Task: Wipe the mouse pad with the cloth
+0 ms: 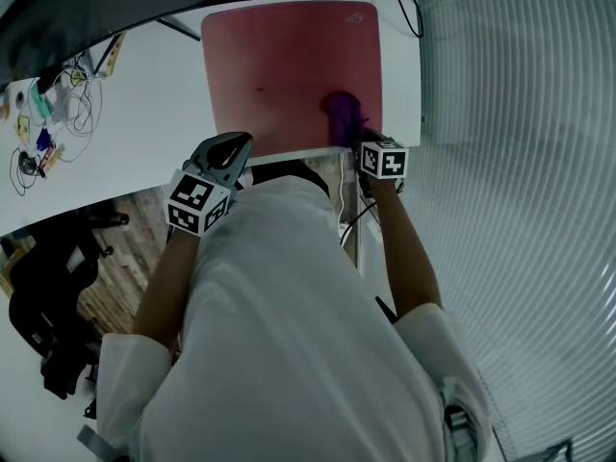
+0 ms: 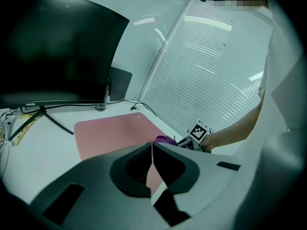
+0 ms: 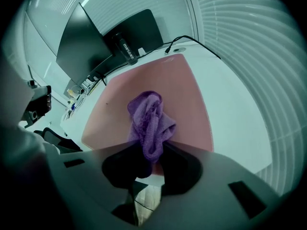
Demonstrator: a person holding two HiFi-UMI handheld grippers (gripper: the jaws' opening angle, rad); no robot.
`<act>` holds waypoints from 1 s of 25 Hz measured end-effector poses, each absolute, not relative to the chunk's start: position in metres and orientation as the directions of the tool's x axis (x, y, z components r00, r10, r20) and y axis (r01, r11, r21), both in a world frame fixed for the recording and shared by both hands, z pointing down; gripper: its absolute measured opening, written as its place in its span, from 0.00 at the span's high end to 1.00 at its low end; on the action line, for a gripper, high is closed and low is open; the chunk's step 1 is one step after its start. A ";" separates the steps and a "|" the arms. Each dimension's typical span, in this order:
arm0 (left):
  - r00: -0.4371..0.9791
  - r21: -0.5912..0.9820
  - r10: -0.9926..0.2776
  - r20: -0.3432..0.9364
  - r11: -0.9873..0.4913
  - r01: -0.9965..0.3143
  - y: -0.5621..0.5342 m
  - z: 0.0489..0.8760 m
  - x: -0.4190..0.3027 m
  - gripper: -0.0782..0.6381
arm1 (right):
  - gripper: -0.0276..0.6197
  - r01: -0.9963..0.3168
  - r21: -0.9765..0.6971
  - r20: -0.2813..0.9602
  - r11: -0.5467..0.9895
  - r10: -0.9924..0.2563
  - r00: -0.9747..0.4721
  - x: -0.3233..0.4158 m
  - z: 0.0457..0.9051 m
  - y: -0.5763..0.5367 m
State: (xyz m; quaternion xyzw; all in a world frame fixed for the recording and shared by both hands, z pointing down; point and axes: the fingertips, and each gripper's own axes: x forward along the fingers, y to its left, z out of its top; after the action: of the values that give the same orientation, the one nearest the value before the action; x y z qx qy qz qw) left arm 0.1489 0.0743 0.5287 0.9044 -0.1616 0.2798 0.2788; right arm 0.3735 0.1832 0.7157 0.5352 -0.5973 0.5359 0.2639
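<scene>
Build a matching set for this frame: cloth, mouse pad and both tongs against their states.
1 purple fabric cloth
2 pink rectangular mouse pad
3 left tongs
4 right tongs

A shut, empty
B flat on the white desk
C bunched, clamped at one end
D shut on the cloth

Pairs: 1-C, 2-B, 3-A, 4-D

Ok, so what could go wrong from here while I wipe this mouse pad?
1. The cloth is bunched in the right hand-held gripper near the near edge of the mouse pad; a pull may slip off.
2. The left hand-held gripper is shut on nothing, seemingly off the pad, so the pad might slide.
3. A cable lies by the far corner; a long push could snag it.
</scene>
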 end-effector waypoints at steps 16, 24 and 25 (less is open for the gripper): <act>0.791 0.406 -0.151 0.593 -0.793 -0.455 0.070 0.526 0.160 0.86 | 0.80 -0.971 -0.151 0.945 -0.186 -0.314 -0.087 0.456 0.708 0.202; 0.792 0.406 -0.164 0.588 -0.787 -0.465 0.068 0.525 0.157 0.86 | 0.80 -0.976 -0.067 0.956 -0.206 -0.293 -0.004 0.477 0.704 0.202; 0.793 0.408 -0.165 0.586 -0.786 -0.465 0.068 0.525 0.157 0.86 | 0.80 -0.975 -0.062 0.954 -0.212 -0.300 0.005 0.480 0.702 0.200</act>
State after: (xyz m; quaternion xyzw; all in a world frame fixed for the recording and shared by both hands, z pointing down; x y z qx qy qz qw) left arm 0.1569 0.0679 0.5251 0.9054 -0.1739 0.2705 0.2771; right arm 0.4804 0.2000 0.7017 0.6144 -0.5187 0.4781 0.3533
